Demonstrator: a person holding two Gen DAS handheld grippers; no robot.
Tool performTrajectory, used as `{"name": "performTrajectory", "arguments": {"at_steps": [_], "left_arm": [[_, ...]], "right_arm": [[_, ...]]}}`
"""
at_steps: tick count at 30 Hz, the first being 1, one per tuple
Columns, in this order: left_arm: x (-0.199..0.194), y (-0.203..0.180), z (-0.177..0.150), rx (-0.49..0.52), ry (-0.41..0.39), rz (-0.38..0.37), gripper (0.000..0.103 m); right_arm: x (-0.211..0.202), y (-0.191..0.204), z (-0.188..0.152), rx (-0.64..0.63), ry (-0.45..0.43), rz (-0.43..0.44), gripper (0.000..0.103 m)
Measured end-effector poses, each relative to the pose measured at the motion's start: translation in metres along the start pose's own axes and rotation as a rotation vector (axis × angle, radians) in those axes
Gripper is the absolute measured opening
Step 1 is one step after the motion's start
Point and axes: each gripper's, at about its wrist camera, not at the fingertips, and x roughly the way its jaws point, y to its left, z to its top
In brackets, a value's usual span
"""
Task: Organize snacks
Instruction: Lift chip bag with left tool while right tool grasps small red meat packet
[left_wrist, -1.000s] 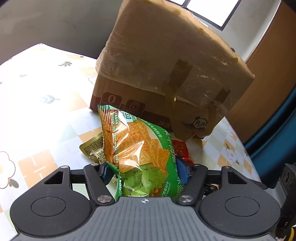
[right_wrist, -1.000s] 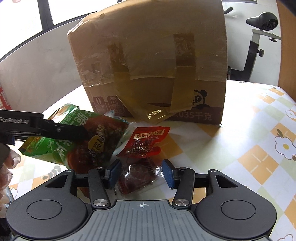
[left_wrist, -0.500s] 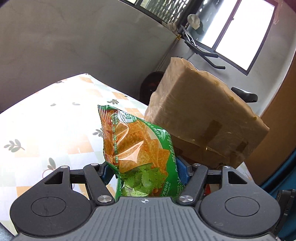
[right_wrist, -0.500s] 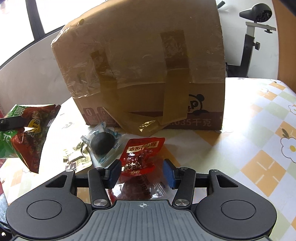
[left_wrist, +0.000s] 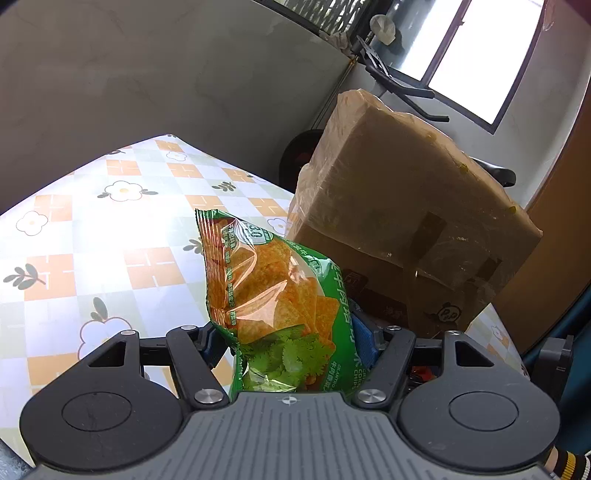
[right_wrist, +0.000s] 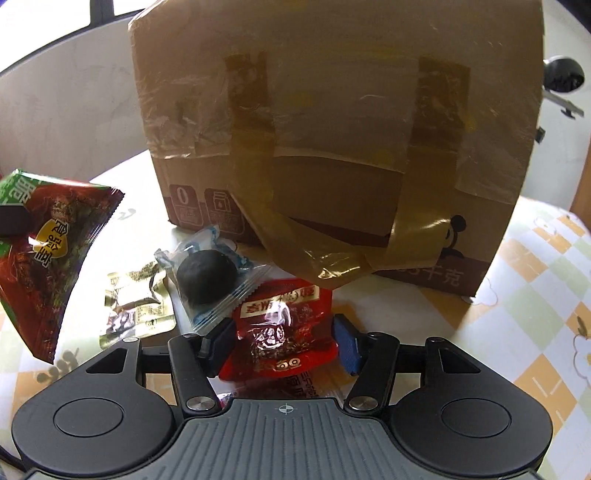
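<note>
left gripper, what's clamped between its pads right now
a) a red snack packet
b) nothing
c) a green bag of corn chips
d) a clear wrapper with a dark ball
c: in the left wrist view the left gripper has its pads pressed on both sides of the green bag of corn chips, held up above the table.

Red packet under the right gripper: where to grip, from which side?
Grip the red packet across its narrow width near the middle, coming down from above at a tilt. It lies flat on the table, partly over another packet, and the right gripper has just been opening, jaws straddling its sides without pressing.
</note>
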Motion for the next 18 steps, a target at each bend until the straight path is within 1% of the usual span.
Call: {"name": "performTrajectory", "arguments": {"at_steps": [3, 5, 6, 7, 9, 10, 14, 17, 18], "left_arm": [[-0.002, -0.001, -0.002, 0.003, 0.000, -0.004, 0.070], [-0.003, -0.001, -0.003, 0.004, -0.003, -0.005, 0.070], [-0.004, -0.002, -0.003, 0.004, -0.003, -0.007, 0.070], [-0.003, -0.002, -0.003, 0.004, -0.004, -0.009, 0.070], [-0.004, -0.001, -0.004, 0.002, -0.006, -0.012, 0.070], [-0.005, 0.000, -0.004, 0.002, -0.006, -0.013, 0.070], [-0.005, -0.002, -0.006, 0.007, -0.002, -0.019, 0.070], [-0.005, -0.002, -0.008, 0.008, 0.000, -0.018, 0.070], [-0.005, -0.002, -0.008, 0.007, 0.003, -0.019, 0.070]], "right_arm": [[0.000, 0.001, 0.000, -0.011, -0.004, -0.001, 0.054], [-0.005, -0.002, -0.001, -0.010, -0.010, -0.006, 0.047], [-0.008, -0.004, -0.002, -0.006, -0.016, -0.006, 0.041], [-0.010, -0.005, -0.003, 0.003, -0.019, -0.002, 0.037], [-0.017, -0.012, -0.008, 0.040, -0.024, 0.000, 0.036], [-0.021, -0.016, -0.010, 0.063, -0.032, 0.008, 0.033], [-0.040, -0.035, -0.017, 0.143, -0.076, 0.042, 0.017], [-0.053, -0.048, -0.025, 0.190, -0.094, 0.030, 0.015], [-0.060, -0.057, -0.031, 0.224, -0.103, 0.027, 0.015]]}}
